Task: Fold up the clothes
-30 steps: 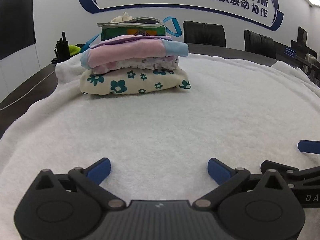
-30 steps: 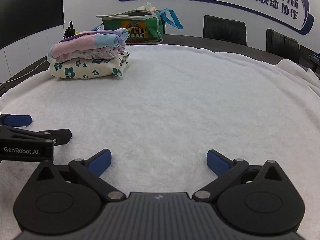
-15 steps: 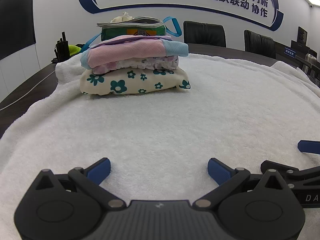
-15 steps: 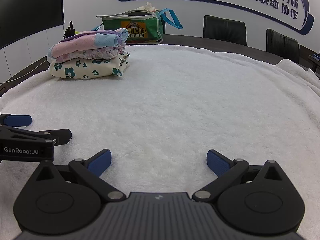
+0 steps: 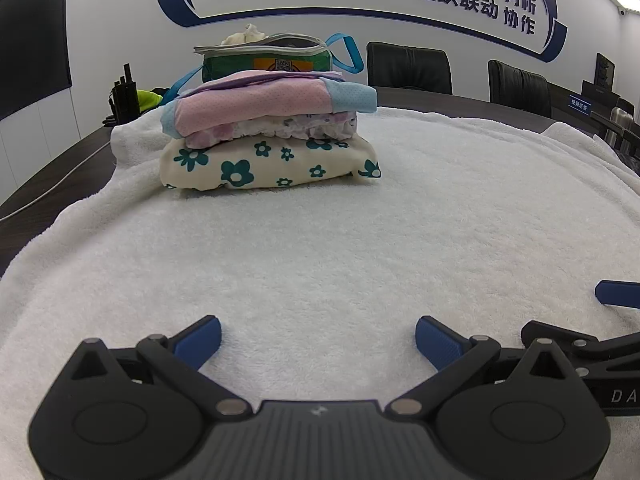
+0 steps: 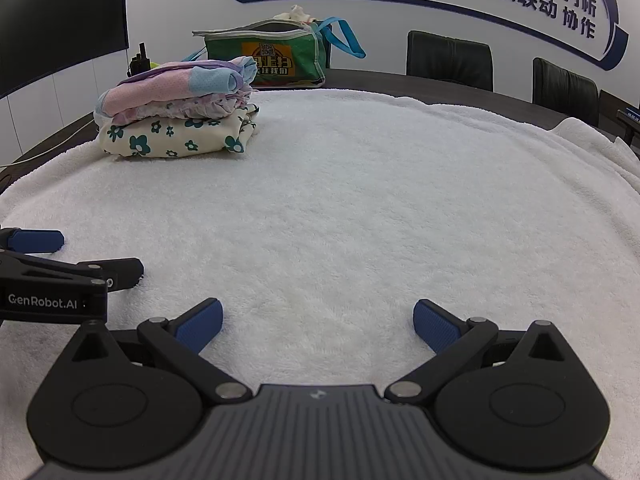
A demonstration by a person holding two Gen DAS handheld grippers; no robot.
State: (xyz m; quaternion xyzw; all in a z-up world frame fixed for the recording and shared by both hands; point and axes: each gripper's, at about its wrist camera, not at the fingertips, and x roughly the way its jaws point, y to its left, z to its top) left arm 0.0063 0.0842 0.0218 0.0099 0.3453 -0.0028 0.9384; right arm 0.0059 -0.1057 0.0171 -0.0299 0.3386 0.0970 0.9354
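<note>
Nothing has moved over the past second: left gripper [image 5: 318, 340] and right gripper [image 6: 318, 322] rest wide and empty on the white towel [image 6: 360, 200], folded clothes [image 5: 268, 136] stacked well beyond, suggesting a pause between garments.

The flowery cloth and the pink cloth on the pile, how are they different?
The flowery cloth is cream with teal flowers; the pink cloth is pink with pale blue edges. The flowery cloth lies at the bottom, on the white towel; the pink cloth lies on top. Both are folded.
</note>
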